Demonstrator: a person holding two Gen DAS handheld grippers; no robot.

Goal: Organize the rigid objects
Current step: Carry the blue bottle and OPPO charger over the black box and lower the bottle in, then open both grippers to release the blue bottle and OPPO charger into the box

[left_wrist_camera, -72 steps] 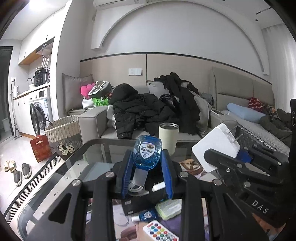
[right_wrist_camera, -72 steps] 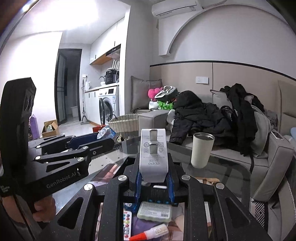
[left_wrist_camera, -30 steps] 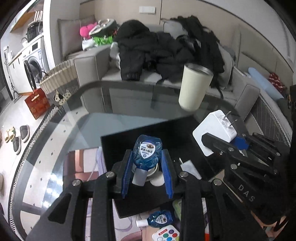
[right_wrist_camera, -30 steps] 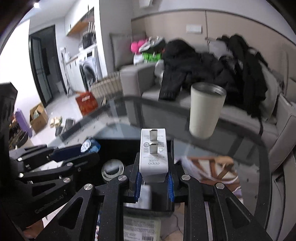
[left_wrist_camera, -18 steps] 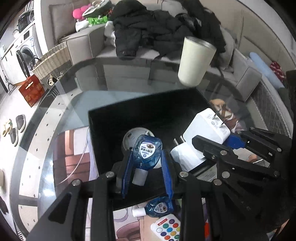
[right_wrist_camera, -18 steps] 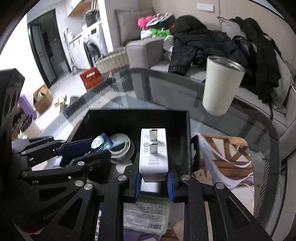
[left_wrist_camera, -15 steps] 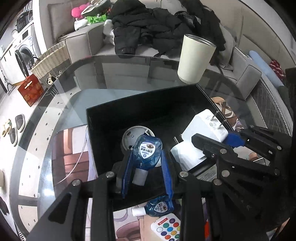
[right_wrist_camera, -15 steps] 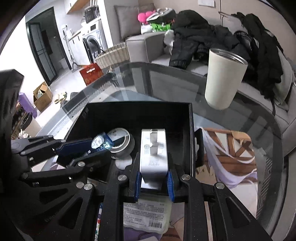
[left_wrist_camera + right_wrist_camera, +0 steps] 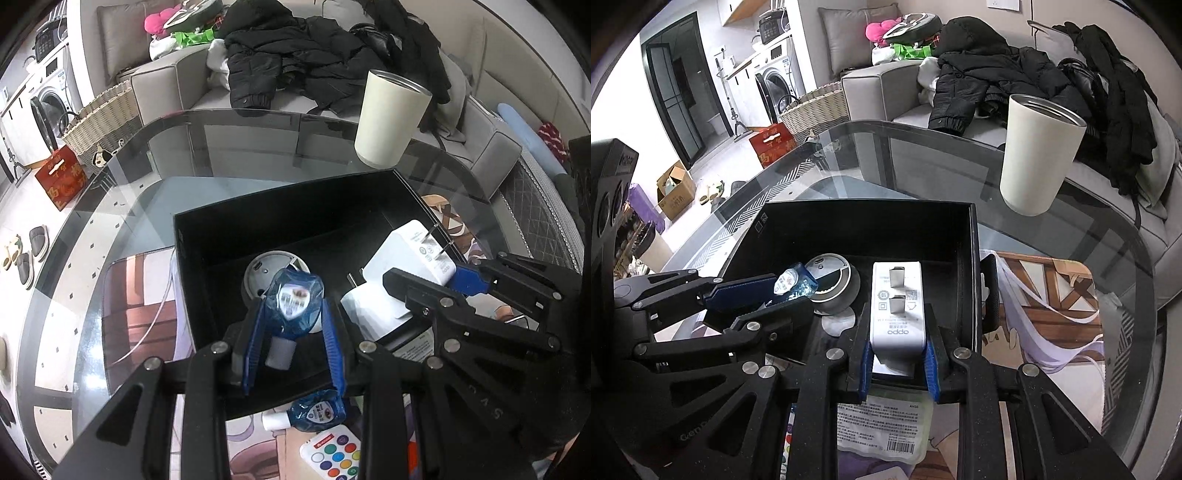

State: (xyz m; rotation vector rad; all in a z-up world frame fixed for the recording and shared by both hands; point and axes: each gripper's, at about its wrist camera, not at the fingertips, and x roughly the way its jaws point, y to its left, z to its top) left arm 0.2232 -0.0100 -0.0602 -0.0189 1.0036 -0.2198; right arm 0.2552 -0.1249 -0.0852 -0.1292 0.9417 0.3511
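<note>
claws hang over the box (image 9: 295,221). left claw (image 9: 291,325) grips a blue bottle (image 9: 295,306), right claw (image 9: 897,354) a charger (image 9: 897,302). next: lower, then release inside.

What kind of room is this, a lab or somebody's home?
Most likely a small lived-in apartment: a grey sofa heaped with black coats, a washing machine by the kitchen counter, and slippers on the floor.

Blue correction tape (image 9: 295,306) and white charger (image 9: 897,306) held over black box (image 9: 864,218).
</note>
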